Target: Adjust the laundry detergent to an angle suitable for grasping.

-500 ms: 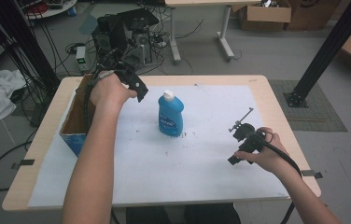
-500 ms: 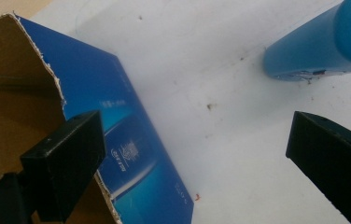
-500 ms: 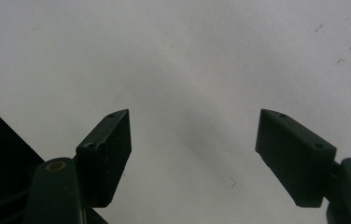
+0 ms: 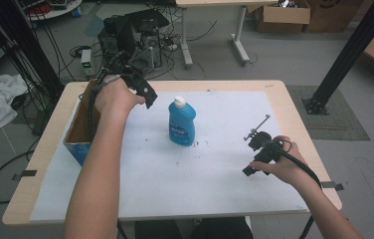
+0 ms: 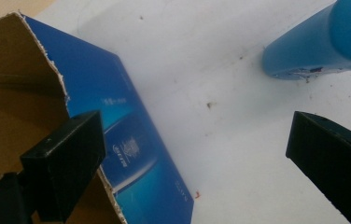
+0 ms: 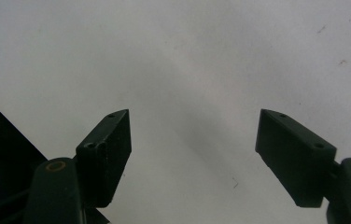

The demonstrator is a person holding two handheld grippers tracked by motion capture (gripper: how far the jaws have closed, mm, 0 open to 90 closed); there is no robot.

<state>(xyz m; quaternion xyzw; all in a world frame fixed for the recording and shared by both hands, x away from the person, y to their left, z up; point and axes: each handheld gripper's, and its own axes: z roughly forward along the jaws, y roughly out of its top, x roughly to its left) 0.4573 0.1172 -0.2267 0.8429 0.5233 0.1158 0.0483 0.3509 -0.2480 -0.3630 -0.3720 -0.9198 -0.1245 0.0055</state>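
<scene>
Blue bottle (image 4: 182, 124) upright, cap toward twelve o'clock.
Left gripper (image 4: 142, 92) spread wide at its ten o'clock; right gripper (image 4: 258, 152) spread, empty.

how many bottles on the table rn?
1. The blue bottle with a white cap stands upright near the middle of the white sheet, right of the open cardboard box. The box's inside is partly hidden, so more could sit in there.
</scene>
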